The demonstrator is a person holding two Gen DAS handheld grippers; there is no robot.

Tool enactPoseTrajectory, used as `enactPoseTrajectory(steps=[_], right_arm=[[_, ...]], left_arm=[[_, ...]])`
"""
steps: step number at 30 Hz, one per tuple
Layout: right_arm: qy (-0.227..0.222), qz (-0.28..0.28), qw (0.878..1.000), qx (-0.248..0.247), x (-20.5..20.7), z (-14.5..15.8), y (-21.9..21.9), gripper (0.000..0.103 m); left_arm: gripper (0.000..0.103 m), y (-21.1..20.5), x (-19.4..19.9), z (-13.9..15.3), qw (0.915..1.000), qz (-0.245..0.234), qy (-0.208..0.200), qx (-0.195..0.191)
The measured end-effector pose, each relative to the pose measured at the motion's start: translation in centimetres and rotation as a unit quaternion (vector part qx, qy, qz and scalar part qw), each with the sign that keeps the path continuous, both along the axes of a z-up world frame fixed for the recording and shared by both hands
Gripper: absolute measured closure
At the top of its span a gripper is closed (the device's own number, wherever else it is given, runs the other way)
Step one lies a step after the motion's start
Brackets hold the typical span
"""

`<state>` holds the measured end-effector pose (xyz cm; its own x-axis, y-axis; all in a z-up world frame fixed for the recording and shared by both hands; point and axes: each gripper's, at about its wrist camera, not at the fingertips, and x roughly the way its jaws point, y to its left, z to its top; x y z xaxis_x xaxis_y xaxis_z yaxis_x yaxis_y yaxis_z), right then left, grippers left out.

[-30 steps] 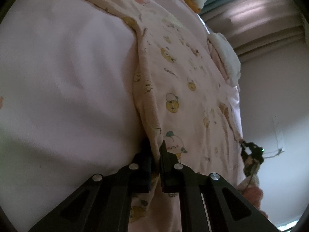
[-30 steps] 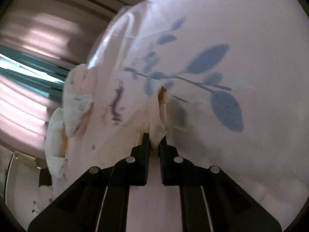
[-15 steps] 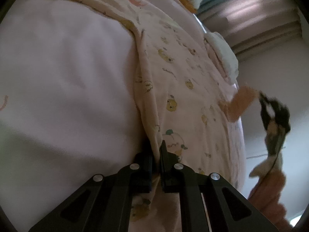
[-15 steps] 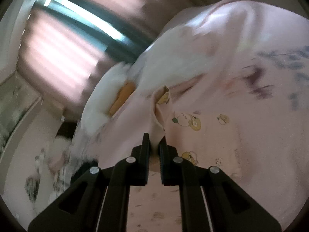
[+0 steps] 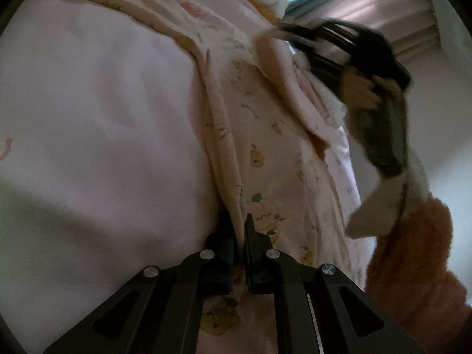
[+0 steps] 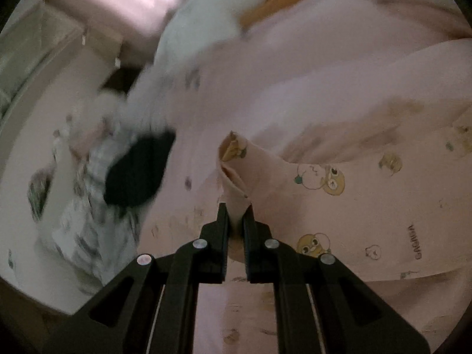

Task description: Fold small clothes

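The left gripper (image 5: 239, 230) has its jaws pressed together on a fold of the small garment (image 5: 265, 159), a pale peach piece printed with little yellow cartoon figures; the pinched fold rises straight out from between the jaws and runs away from them as a long ridge. To the left of that ridge lies the plain pink bed cover (image 5: 103, 112), and the garment spreads flat on it to the right of the jaws. Over at the far side of the garment the right gripper (image 5: 339, 50) shows as a dark blur in the left wrist view, with a corner of the peach cloth lifted up to it and a person's hand and an orange fuzzy sleeve (image 5: 413, 259) behind it. Seen from its own camera, the right gripper (image 6: 236, 215) is likewise clamped on the cloth: a bunched tip of the garment (image 6: 236, 165) stands up just past the jaws, its end curled over, while the rest of the cloth trails off to the right and lies on the bed. Beyond it sit a white plush toy (image 6: 212, 20) and a blurred dark object (image 6: 135, 174) near a checked cloth (image 6: 88, 206).
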<state>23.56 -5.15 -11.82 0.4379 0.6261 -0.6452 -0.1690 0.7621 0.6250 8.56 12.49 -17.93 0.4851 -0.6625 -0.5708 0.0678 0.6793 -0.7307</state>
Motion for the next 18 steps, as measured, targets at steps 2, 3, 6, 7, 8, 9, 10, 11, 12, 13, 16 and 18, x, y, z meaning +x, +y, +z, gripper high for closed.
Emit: enactPoseTrajectory(steps=[2,3,6,7,8,9,10,11,12,13,16,18], right_arm=[[0.016,0.02,1.0,-0.015,0.3,-1.6,2.2,0.094],[0.028,0.033,0.999,-0.027,0.4,-2.8,3.6,0.094],[0.064,0.064,0.993,-0.072,0.2,-5.3,6.1,0.084],[0.068,0.078,0.99,-0.098,-0.1,-6.1,7.0,0.082],[0.057,0.081,0.99,-0.102,-0.5,-6.1,7.2,0.073],[0.045,0.086,0.991,-0.093,-0.9,-5.7,7.3,0.065],[0.047,0.092,0.991,-0.079,-1.0,-5.3,7.2,0.045],[0.059,0.106,0.991,-0.049,-1.0,-4.9,7.1,0.031],[0.068,0.12,0.99,-0.026,-1.1,-4.3,6.9,0.029],[0.068,0.127,0.989,-0.018,-1.3,-3.6,6.6,0.03],[0.022,0.123,0.99,-0.065,-3.0,-1.2,6.3,0.03],[-0.017,0.105,0.987,-0.122,-4.4,0.7,4.3,0.03]], left_arm=[[0.094,0.4,0.3,-0.5,0.9995,-0.002,0.004,-0.03],[0.094,0.5,0.4,-0.7,0.9991,-0.002,0.008,-0.042],[0.094,0.3,0.5,-0.8,0.9991,-0.004,0.002,-0.042],[0.094,0.2,0.5,-0.7,0.9993,-0.004,-0.001,-0.038],[0.094,0.2,0.4,-0.8,0.9994,-0.005,-0.002,-0.035],[0.094,0.1,0.5,-0.8,0.9994,-0.005,-0.003,-0.036],[0.094,0.0,0.5,-0.8,0.9993,-0.005,-0.002,-0.037],[0.094,0.0,0.6,-0.9,0.9992,-0.005,-0.002,-0.04],[0.094,0.0,0.7,-1.0,0.9992,-0.005,-0.001,-0.04],[0.094,-0.2,0.7,-0.9,0.9992,-0.004,-0.002,-0.039],[0.094,-0.5,0.8,-0.9,0.9994,-0.004,-0.005,-0.034],[0.094,-0.7,0.8,-1.0,0.9994,-0.004,-0.007,-0.032]])
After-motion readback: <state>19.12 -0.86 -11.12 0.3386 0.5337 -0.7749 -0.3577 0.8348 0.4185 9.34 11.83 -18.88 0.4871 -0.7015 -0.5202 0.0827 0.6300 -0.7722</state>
